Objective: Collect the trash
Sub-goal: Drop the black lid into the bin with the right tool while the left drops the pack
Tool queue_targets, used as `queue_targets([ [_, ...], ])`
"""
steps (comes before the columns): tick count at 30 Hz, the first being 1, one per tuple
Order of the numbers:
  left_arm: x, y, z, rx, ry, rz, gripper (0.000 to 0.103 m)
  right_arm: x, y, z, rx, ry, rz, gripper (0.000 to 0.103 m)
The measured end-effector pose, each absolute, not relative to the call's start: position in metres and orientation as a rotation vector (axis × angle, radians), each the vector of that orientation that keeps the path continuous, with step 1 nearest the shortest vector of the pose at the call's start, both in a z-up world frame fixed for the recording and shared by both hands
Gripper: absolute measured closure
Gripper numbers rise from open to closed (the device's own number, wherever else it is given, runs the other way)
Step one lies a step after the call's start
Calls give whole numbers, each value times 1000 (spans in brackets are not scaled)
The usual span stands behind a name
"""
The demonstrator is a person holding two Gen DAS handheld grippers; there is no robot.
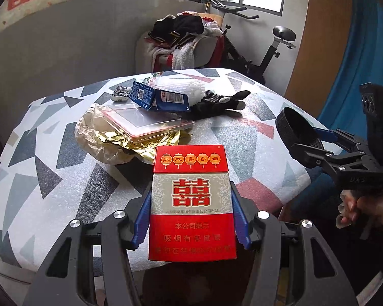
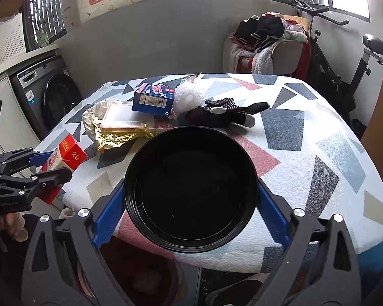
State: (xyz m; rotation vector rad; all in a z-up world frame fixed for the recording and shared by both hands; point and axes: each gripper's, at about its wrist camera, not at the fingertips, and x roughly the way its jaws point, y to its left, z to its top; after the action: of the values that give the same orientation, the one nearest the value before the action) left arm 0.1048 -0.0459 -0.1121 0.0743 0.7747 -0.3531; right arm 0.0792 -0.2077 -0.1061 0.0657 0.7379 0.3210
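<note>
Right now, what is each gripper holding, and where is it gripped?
The left gripper clamps the red cigarette pack by its long side edges; the right gripper clamps the black round container across its rim.

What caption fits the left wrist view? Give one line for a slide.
Left tool grips a red cigarette pack above the patterned table; right tool holds a black bowl.

The right gripper (image 2: 191,199) clamps a black round bowl (image 2: 191,191) between its blue pads over the near edge of the patterned table (image 2: 319,153). At left, the left gripper (image 2: 51,165) holds a red cigarette pack (image 2: 69,154). Farther off lie a blue carton (image 2: 153,100), gold foil (image 2: 115,135) and a black glove (image 2: 222,114).
</note>
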Motion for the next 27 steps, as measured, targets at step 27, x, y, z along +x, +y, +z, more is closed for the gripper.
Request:
queue_targets([
  [27,12,24,-128,-87,709,-270,49,12,-118,-155,-110,828,618,10],
])
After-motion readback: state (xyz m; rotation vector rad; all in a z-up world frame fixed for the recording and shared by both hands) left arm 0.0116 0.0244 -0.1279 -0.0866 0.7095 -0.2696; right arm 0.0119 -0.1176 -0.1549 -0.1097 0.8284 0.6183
